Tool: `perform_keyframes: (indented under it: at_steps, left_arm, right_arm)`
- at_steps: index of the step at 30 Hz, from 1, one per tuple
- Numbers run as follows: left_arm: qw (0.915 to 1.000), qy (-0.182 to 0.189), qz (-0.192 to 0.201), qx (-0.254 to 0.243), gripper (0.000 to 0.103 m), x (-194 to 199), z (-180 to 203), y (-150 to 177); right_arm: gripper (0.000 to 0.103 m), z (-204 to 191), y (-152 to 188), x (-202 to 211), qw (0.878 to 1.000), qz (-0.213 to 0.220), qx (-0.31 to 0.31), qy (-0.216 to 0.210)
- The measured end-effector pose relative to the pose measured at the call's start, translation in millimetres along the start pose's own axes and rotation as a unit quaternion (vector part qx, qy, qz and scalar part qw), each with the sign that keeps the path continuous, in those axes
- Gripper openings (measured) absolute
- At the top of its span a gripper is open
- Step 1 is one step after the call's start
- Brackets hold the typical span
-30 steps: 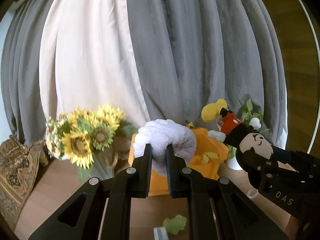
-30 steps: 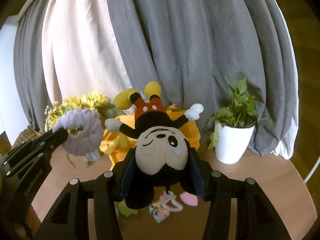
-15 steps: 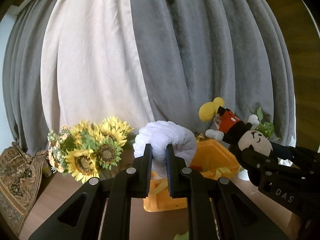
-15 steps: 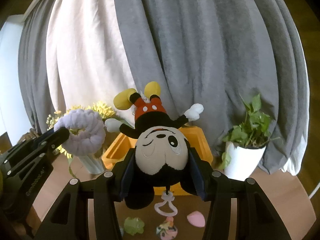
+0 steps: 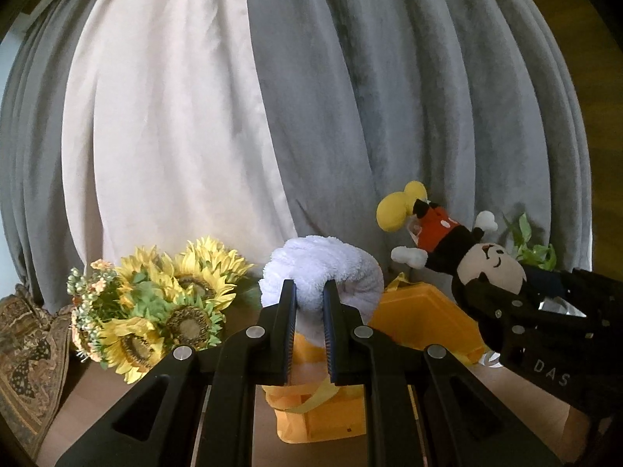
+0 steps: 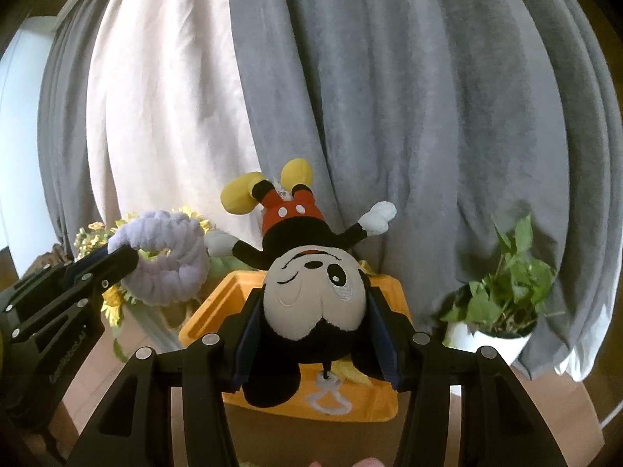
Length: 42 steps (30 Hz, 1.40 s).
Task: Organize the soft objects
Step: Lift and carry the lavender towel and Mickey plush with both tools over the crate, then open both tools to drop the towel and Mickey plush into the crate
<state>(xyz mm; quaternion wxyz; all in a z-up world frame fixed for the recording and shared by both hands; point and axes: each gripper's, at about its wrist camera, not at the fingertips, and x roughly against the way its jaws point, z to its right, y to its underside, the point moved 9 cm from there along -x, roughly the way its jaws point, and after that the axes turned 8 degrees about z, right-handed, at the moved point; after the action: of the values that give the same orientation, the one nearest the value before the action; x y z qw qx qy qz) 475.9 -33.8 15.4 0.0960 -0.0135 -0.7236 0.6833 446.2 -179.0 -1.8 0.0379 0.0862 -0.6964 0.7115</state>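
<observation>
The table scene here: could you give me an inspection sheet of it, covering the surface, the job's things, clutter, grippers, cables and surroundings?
Surface: wooden table, mostly hidden by the grippers.
Job's things: fluffy ring and mouse plush, both held in the air; orange bin below and behind them.
Clutter: sunflowers to the left; potted plant to the right.
Grippers: left gripper pinched shut on the ring; right gripper closed on the upside-down plush's head.
Cables: a thin pale line at the right edge of the right view, perhaps a cord; cannot tell.
Surroundings: grey and cream curtains behind; patterned cloth at far left.
</observation>
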Motion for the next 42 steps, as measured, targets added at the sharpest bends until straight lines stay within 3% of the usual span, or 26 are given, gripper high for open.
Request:
perform_keyframes:
  at_steps: [19, 35, 39, 42]
  left_arm:
    - [0.9988, -0.006, -0.046, -0.014, 0.014, -84, 3, 36]
    - [0.9935, -0.003, -0.111, -0.028, 0.015, -127, 19, 93]
    - [0.9926, -0.003, -0.119, -0.026, 0.018, -130, 18, 99]
    - [0.9927, -0.008, -0.116, -0.033, 0.036, -131, 18, 100]
  right_arm:
    - [0.053, 12, 11, -91, 0.999, -0.022, 0.04, -0.012]
    - [0.054, 18, 64, -141, 0.991, -0.11, 0.067, -0.031]
    - [0.056, 17, 72, -148, 0.989, -0.123, 0.074, -0.032]
    - [0.059, 18, 76, -153, 0.988, -0.133, 0.076, -0.035]
